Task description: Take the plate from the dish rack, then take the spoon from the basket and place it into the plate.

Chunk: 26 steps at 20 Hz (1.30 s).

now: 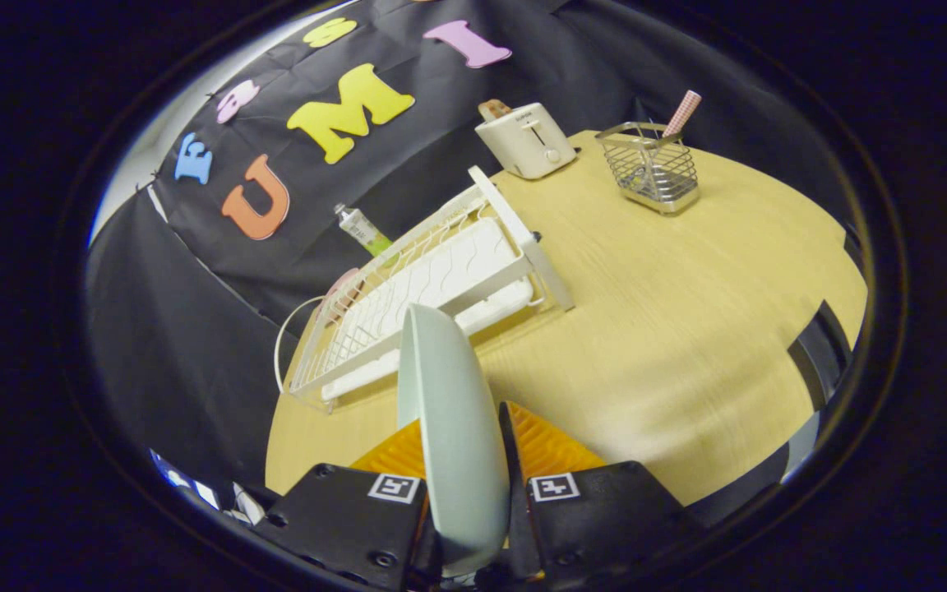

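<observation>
The gripper (464,460) jaws clamp a pale plate (449,411) on edge, seemingly clear of the dish rack (432,284). Best to lower it flat onto bare desk (671,312), short of the basket (652,168).

Pale mint plate (453,427) clamped between orange ribbed fingers (552,444) of the black gripper (461,460). White dish rack (432,288). Cream toaster (525,140). Silver wire basket (651,168), pink-and-white checked handle (682,113) in it. Light wood-grain table (671,329).
</observation>
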### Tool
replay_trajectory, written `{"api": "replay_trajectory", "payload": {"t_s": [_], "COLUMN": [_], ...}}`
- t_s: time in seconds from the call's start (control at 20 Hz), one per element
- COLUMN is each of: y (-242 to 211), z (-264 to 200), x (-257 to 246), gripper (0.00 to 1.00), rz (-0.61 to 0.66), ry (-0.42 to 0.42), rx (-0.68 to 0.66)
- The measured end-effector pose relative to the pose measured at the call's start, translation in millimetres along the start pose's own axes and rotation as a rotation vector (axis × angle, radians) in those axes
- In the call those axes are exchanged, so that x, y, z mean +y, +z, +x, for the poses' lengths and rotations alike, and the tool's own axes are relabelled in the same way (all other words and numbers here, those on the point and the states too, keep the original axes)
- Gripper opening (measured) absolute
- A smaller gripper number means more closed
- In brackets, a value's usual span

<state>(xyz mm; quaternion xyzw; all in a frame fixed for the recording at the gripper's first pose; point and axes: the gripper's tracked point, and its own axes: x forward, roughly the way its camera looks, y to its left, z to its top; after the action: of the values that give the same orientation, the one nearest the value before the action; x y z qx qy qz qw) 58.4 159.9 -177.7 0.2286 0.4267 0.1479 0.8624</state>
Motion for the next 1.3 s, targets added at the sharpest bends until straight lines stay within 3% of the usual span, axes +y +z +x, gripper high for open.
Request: {"api": "replay_trajectory", "payload": {"t_s": [0.35,0.7,0.95,1.1,1.3], "y": [-1.6,12.9,48.7,70.3,91.4], "z": [18.3,19.3,-3.2,-31.3,-71.4], "x": [-16.8,-30.5,-42.8,-46.3,-74.6], "gripper": [0.40,0.54,0.70,0.73,0.82], "rz": [0.083,0.073,-0.175,-0.310,-0.419], "ry": [0.026,0.004,-0.113,-0.172,-0.241], "rx": [0.034,0.007,-0.193,-0.327,-0.454]}}
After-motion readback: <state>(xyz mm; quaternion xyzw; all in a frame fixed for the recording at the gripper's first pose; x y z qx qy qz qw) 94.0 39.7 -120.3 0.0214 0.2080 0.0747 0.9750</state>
